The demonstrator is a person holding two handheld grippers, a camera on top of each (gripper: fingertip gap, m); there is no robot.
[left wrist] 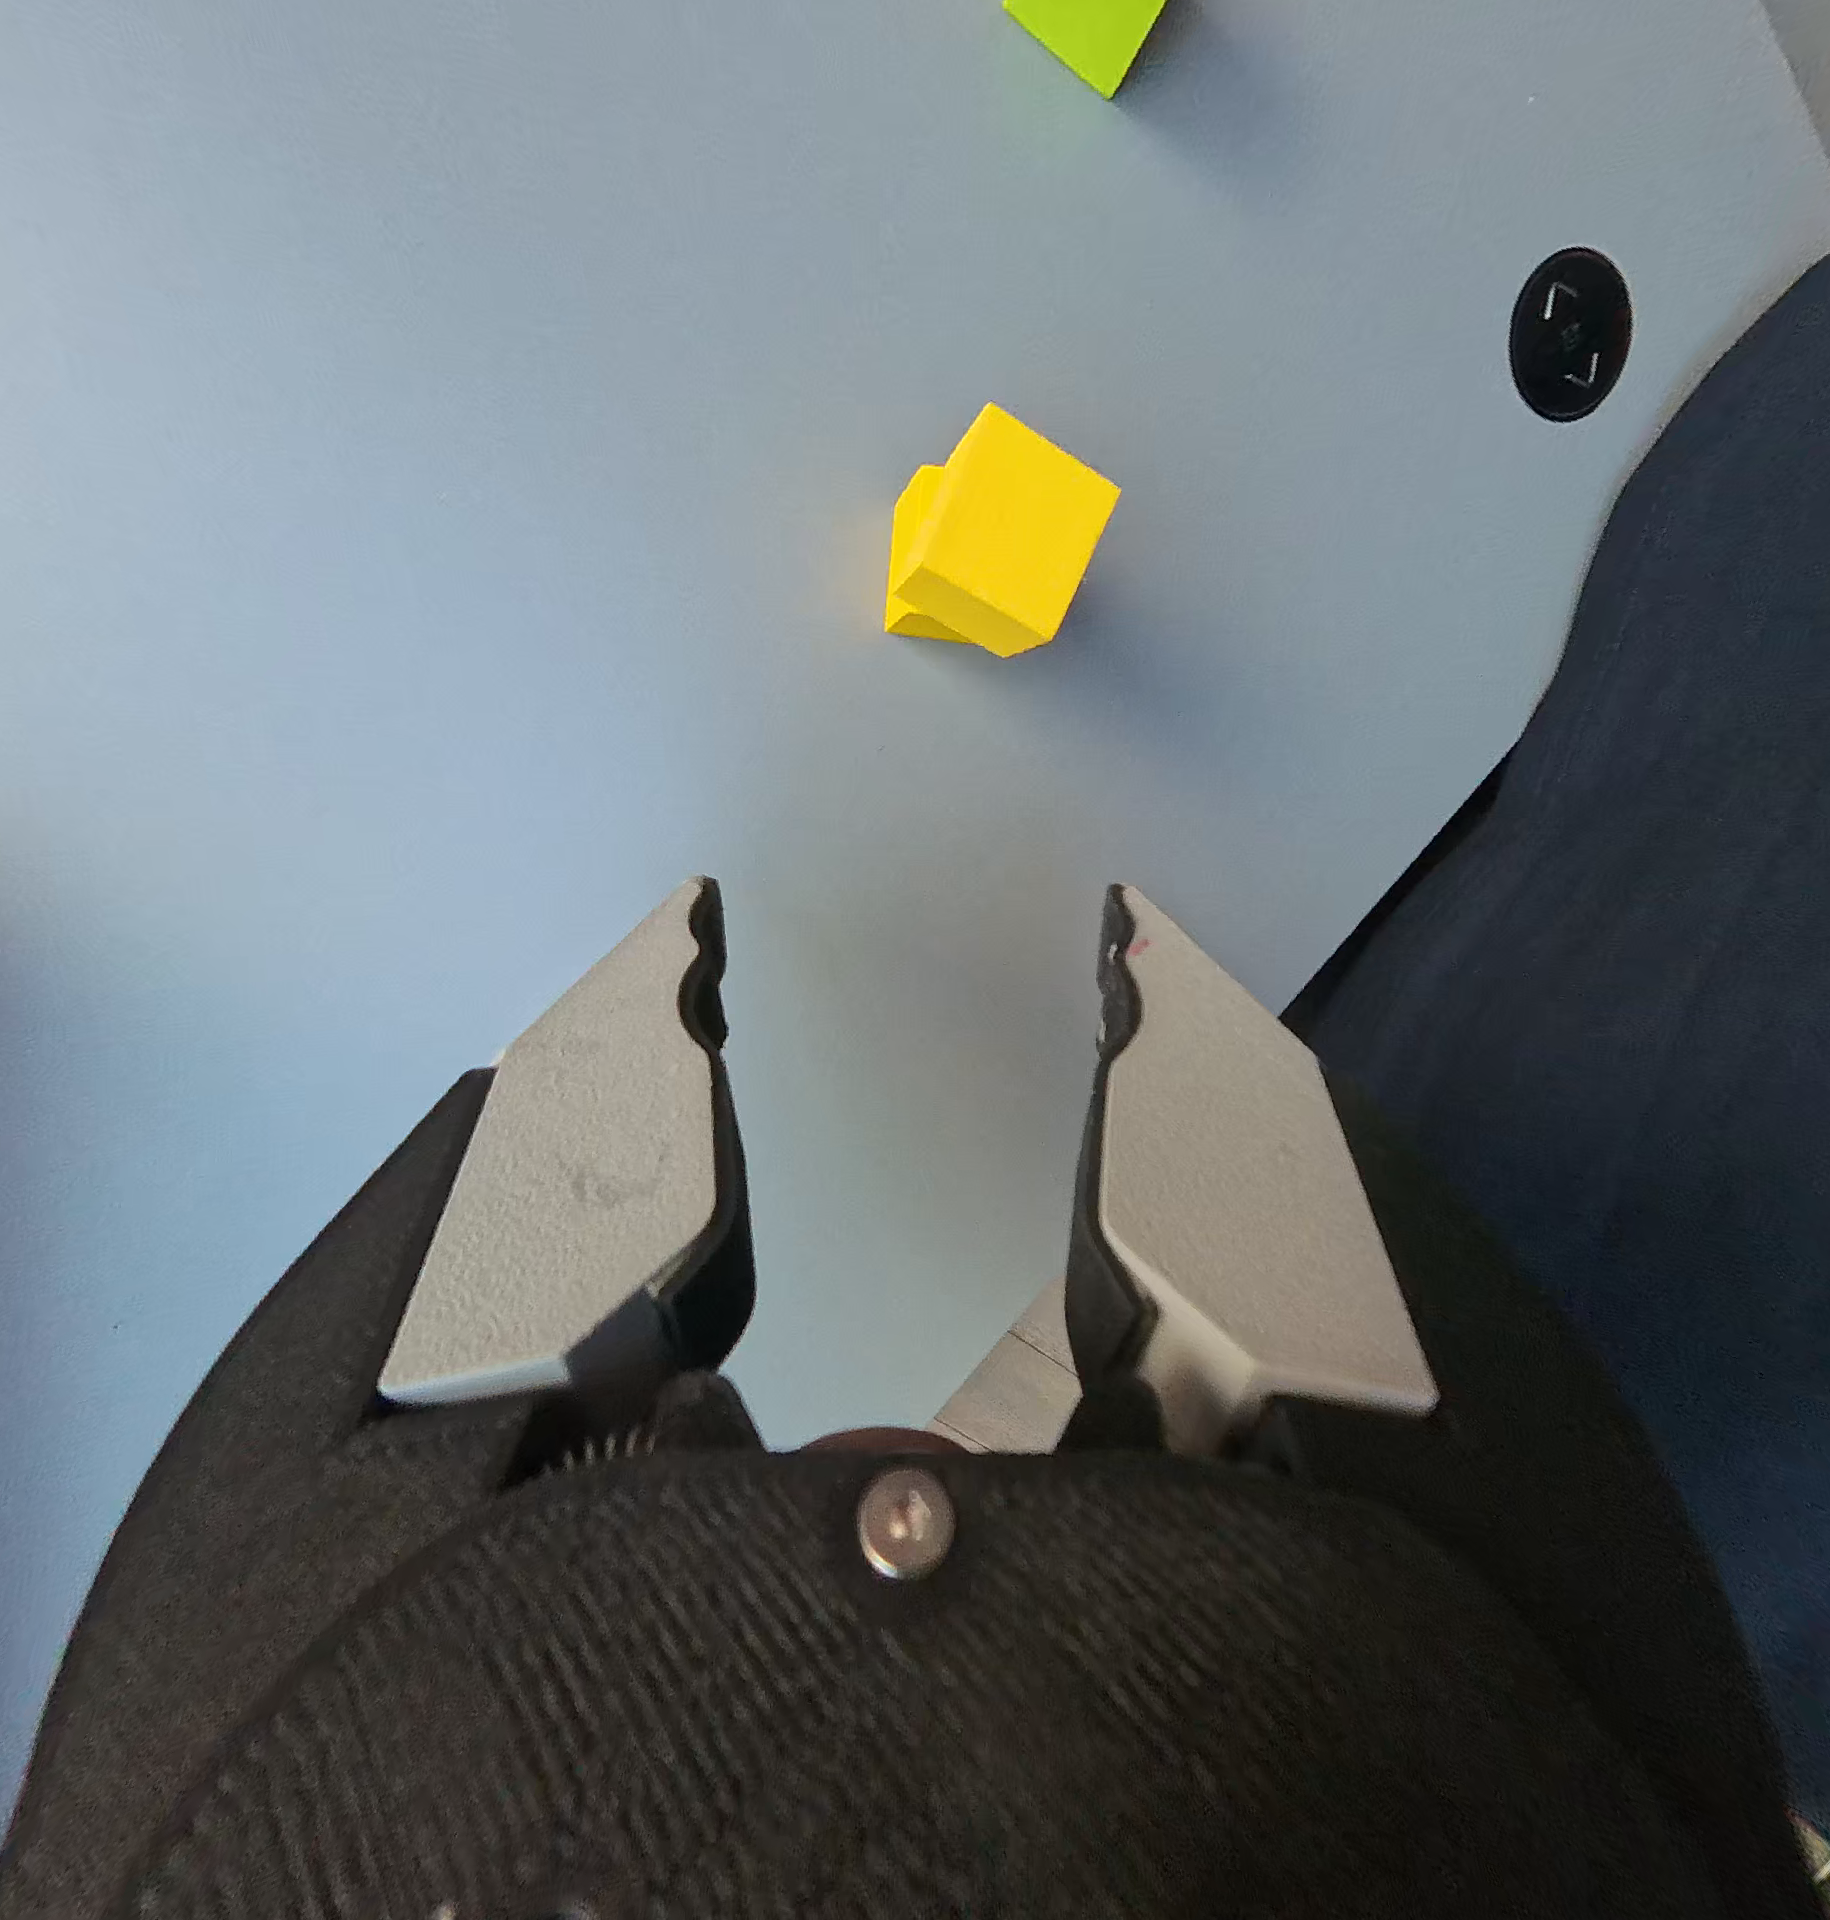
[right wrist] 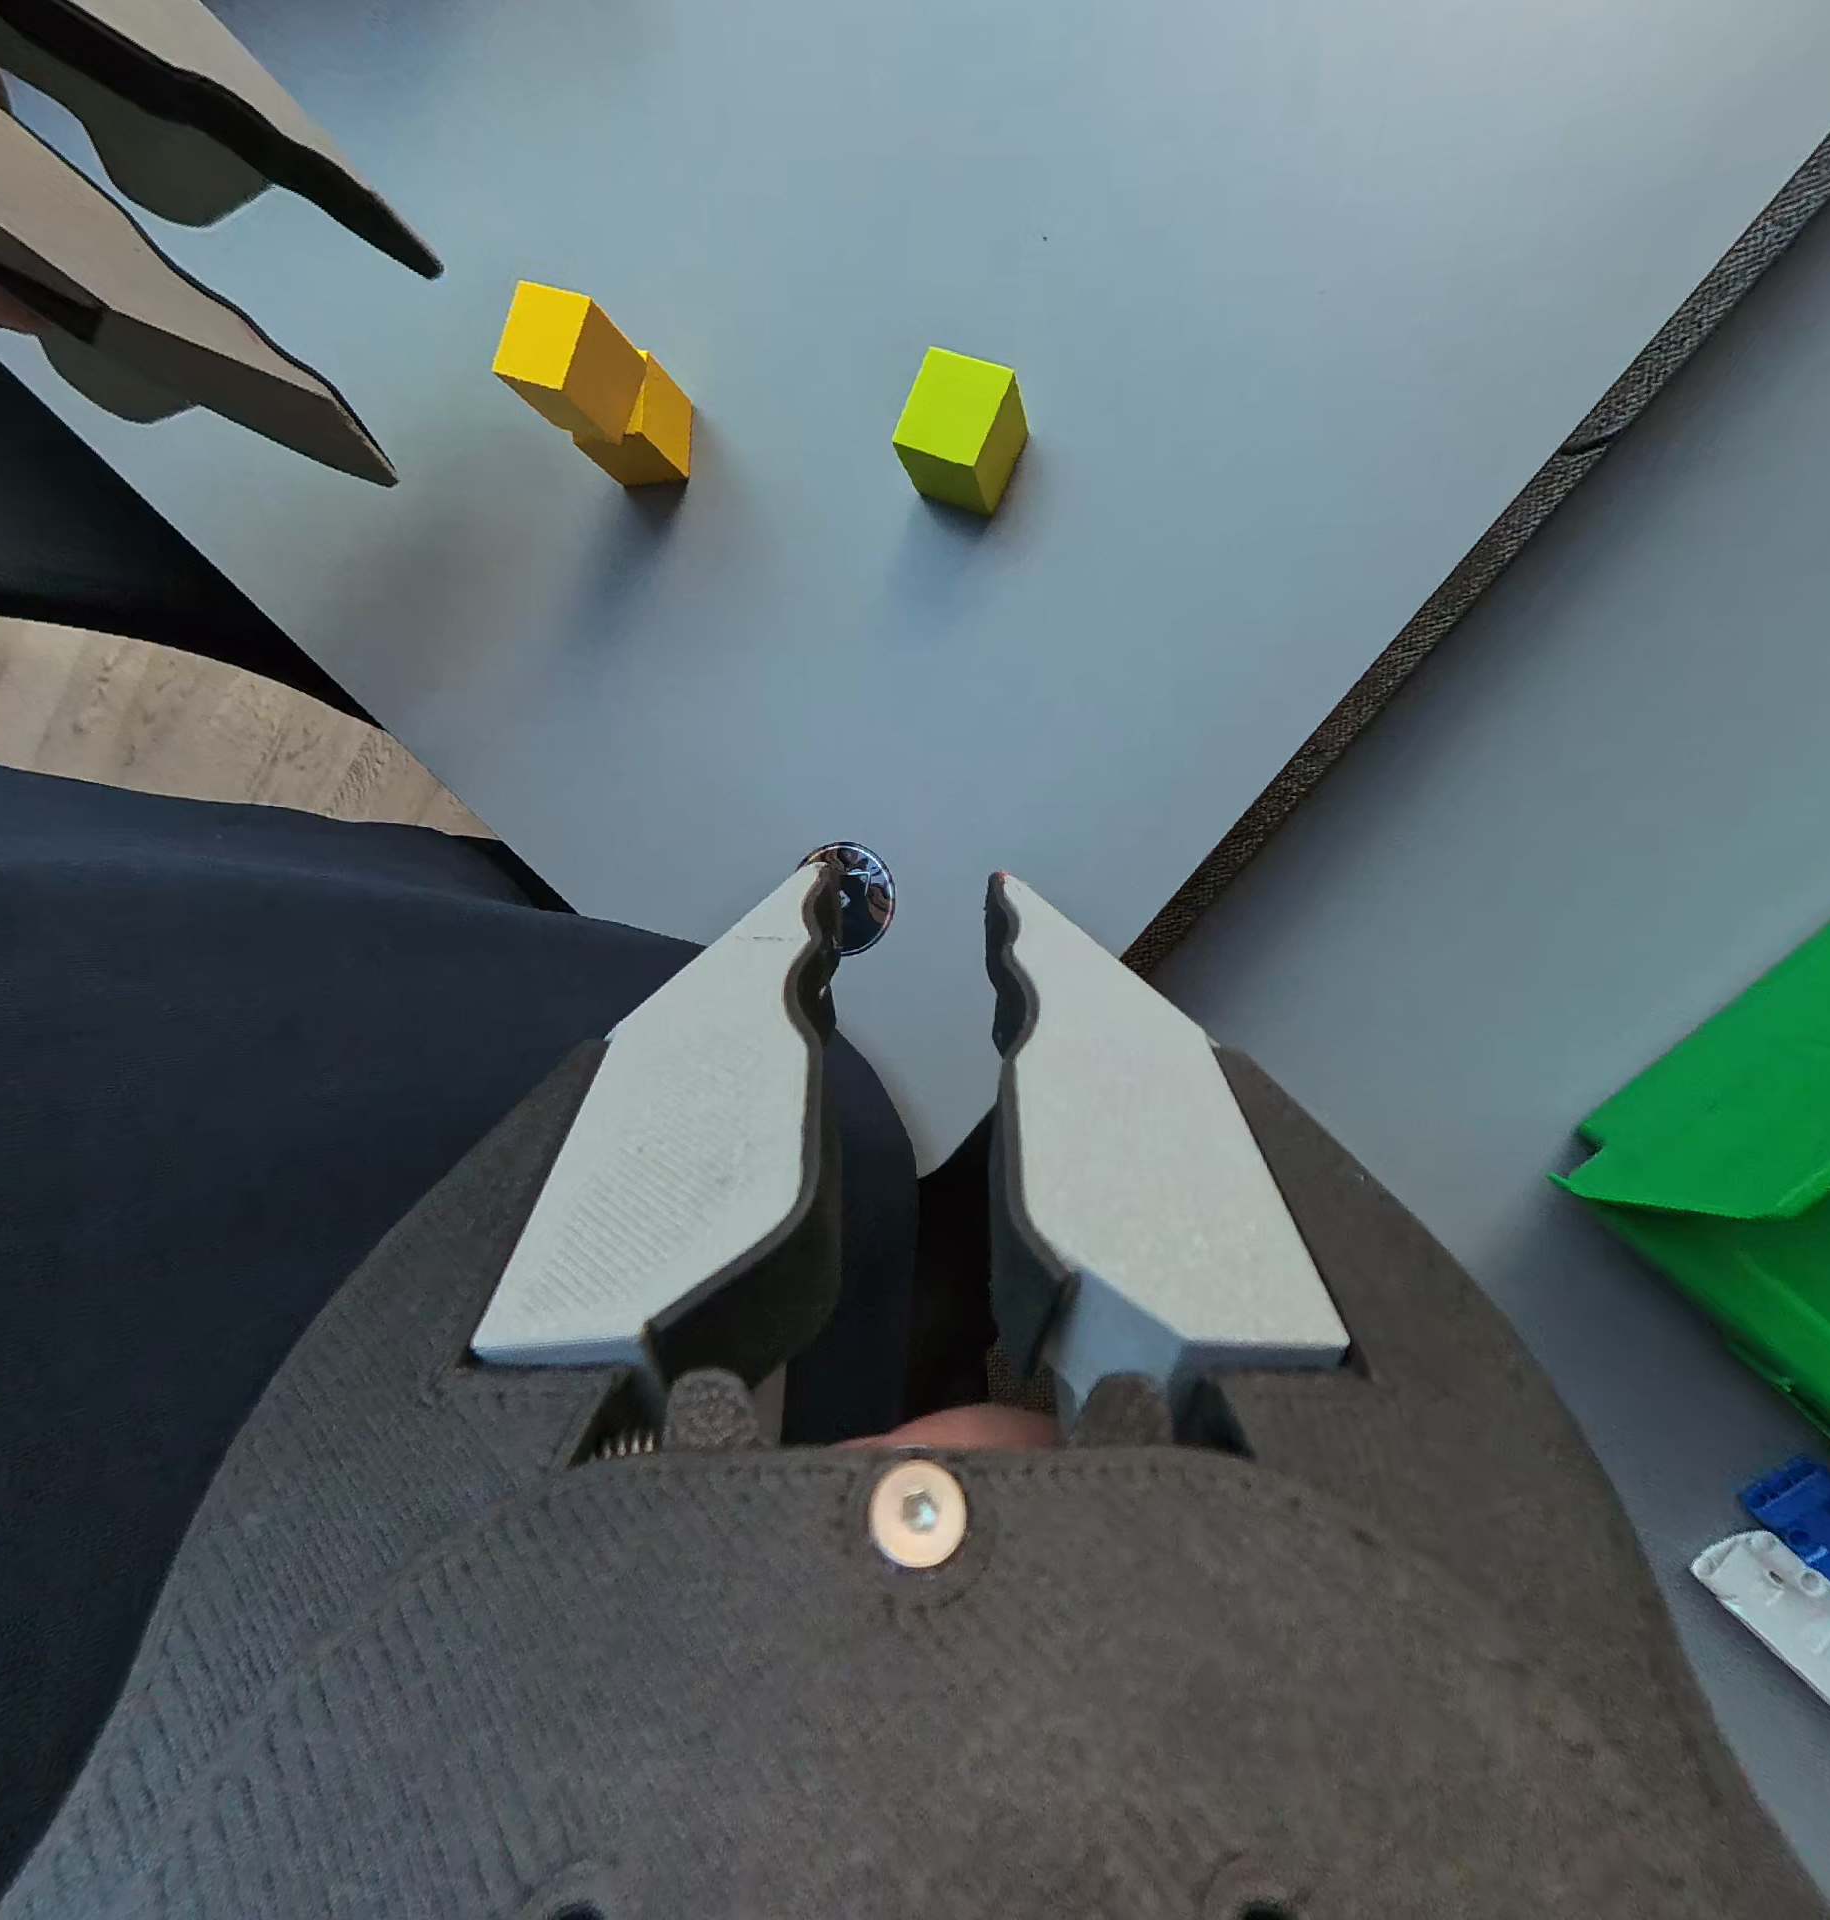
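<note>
yellow blocks (left wrist: 994,535) sat stacked at twelve o'clock of left gripper (left wrist: 916,894), fingers spread, empty; right gripper (right wrist: 906,888) likewise parted, empty.

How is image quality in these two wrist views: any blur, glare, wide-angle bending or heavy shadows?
Left wrist view: yellow blocks sharp, soft shadow on the table; the frame's lower left edge is blurred. Right wrist view: table edge strip stays roughly straight, the round black insert glints, and the left gripper looks slightly soft in the corner.
</note>
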